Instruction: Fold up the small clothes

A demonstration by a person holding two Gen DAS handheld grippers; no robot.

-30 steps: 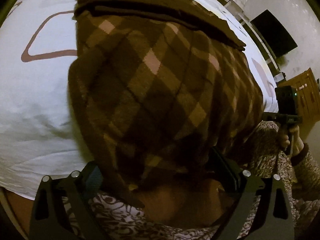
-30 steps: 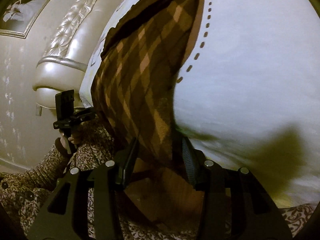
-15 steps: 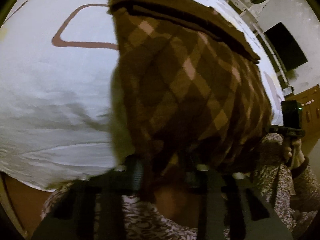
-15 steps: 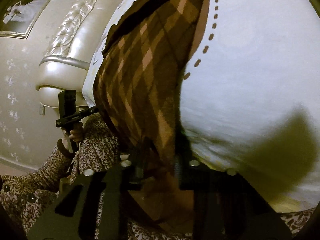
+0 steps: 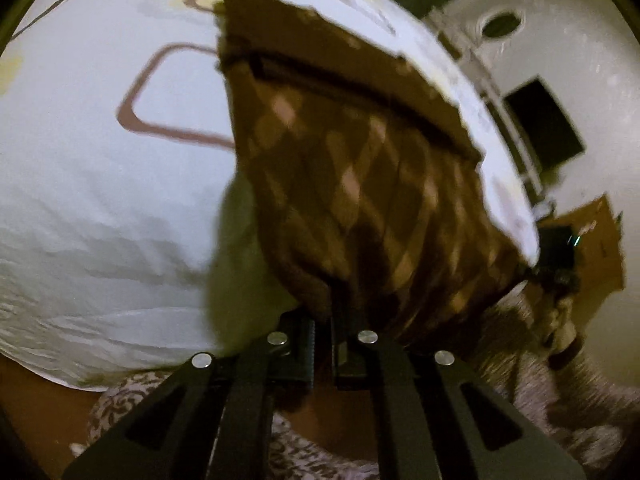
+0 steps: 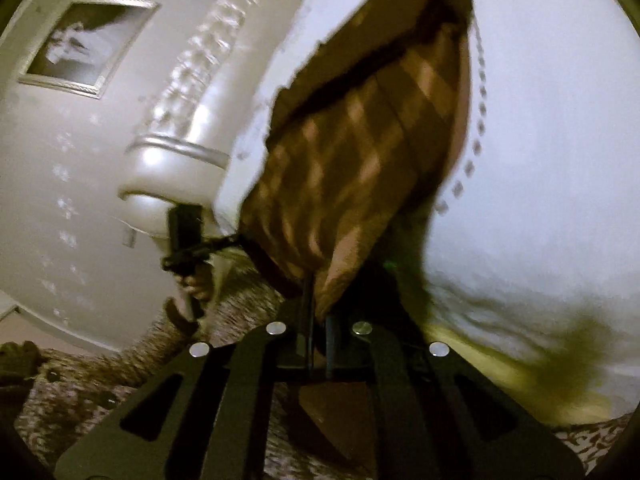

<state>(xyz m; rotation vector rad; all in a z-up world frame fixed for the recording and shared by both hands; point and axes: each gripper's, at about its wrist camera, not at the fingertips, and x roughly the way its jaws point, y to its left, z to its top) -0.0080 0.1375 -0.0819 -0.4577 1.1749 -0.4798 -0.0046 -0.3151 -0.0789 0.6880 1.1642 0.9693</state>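
Note:
A brown checked garment [image 5: 360, 184] lies on a white bed sheet [image 5: 100, 200], its near edge lifted off the sheet. My left gripper [image 5: 324, 320] is shut on the garment's near left corner. My right gripper [image 6: 318, 312] is shut on the near right corner of the same garment [image 6: 360, 152]. The far end, with a plain dark brown band [image 5: 320, 52], still rests on the sheet. The right gripper shows far right in the left wrist view [image 5: 560, 256]; the left gripper shows at left in the right wrist view [image 6: 188, 240].
The white sheet [image 6: 540, 160] has a brown line pattern [image 5: 160, 92] and dotted line [image 6: 472, 148]. A padded headboard [image 6: 180, 128] and framed picture [image 6: 84, 44] stand at left. A dark screen [image 5: 544, 124] and wooden cabinet [image 5: 592, 240] are beyond the bed. My patterned clothing [image 5: 560, 400] is close below.
Both grippers closed from open onto the garment's near corners and lifted its near edge up off the sheet. Both views tilted and blurred with the motion.

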